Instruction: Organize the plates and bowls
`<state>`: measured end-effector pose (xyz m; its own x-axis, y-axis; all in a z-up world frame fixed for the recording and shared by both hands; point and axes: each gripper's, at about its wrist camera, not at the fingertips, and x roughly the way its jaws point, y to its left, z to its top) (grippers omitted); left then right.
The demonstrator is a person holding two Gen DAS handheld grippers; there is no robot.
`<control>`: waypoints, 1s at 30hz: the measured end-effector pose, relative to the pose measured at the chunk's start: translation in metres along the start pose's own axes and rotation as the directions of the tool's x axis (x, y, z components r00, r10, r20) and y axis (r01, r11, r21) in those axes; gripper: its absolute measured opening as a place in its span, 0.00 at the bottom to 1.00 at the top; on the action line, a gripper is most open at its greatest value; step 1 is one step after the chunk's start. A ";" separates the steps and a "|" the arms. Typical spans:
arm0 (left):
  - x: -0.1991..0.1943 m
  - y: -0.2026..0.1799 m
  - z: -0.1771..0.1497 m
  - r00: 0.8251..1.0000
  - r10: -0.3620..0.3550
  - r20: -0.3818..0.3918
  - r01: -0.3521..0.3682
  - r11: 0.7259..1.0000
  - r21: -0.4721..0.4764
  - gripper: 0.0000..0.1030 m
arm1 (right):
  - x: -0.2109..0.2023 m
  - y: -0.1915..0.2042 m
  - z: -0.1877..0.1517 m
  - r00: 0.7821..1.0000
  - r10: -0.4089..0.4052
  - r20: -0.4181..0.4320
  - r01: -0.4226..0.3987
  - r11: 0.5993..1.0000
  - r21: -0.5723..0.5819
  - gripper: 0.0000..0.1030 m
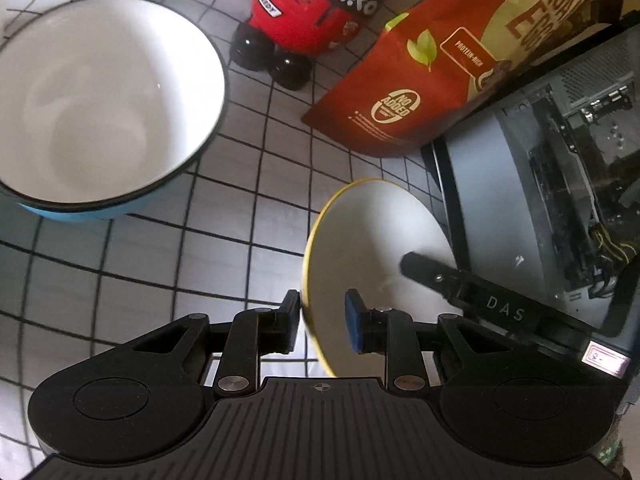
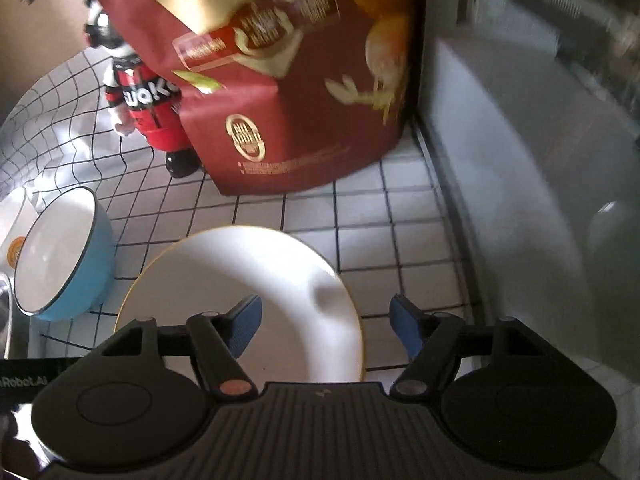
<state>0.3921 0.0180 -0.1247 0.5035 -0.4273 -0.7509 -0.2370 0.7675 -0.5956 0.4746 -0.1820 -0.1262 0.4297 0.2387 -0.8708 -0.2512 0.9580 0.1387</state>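
Observation:
A white dish with a yellow rim (image 1: pixel 372 232) lies on the checked cloth (image 1: pixel 240 200). My left gripper (image 1: pixel 322 322) stands open astride its near rim. One finger is just outside the rim and the blue pad (image 1: pixel 354 328) is inside, apart from it. In the right wrist view the same dish (image 2: pixel 240 280) is below my right gripper (image 2: pixel 326 326), which is open. Its left pad (image 2: pixel 244 328) hangs over the dish and the other pad is beyond the dish's right edge. A blue bowl with a white inside (image 1: pixel 104 100) stands to the left, also seen as the blue bowl (image 2: pixel 60 256).
A red snack bag (image 1: pixel 420 80) and a red toy figure (image 1: pixel 312 12) stand behind the dish. A grey computer case (image 1: pixel 540 160) borders the cloth on the right. A white cup with an orange mark (image 2: pixel 12 232) sits beyond the blue bowl.

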 end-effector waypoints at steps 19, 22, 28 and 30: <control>-0.089 0.064 -0.050 0.990 0.143 -0.003 -0.143 0.989 -0.039 0.29 | -0.018 0.084 -0.047 0.938 0.297 -0.178 -0.324 0.934 -0.151 0.60; -0.105 0.081 -0.056 0.988 0.154 0.010 -0.153 0.986 -0.071 0.28 | -0.020 0.099 -0.059 0.924 0.323 -0.204 -0.359 0.916 -0.180 0.60; -0.119 0.093 -0.056 0.982 0.188 0.017 -0.186 0.978 -0.098 0.27 | -0.024 0.111 -0.074 0.900 0.368 -0.233 -0.407 0.900 -0.153 0.61; -0.119 0.094 -0.055 0.981 0.193 0.014 -0.191 0.977 -0.095 0.26 | -0.027 0.111 -0.078 0.899 0.376 -0.226 -0.412 0.900 -0.144 0.62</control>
<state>0.2642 0.1153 -0.1067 0.4595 -0.2645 -0.8479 -0.4063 0.7863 -0.4655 0.3680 -0.0949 -0.1241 0.0956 0.5386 -0.8371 -0.5278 0.7404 0.4161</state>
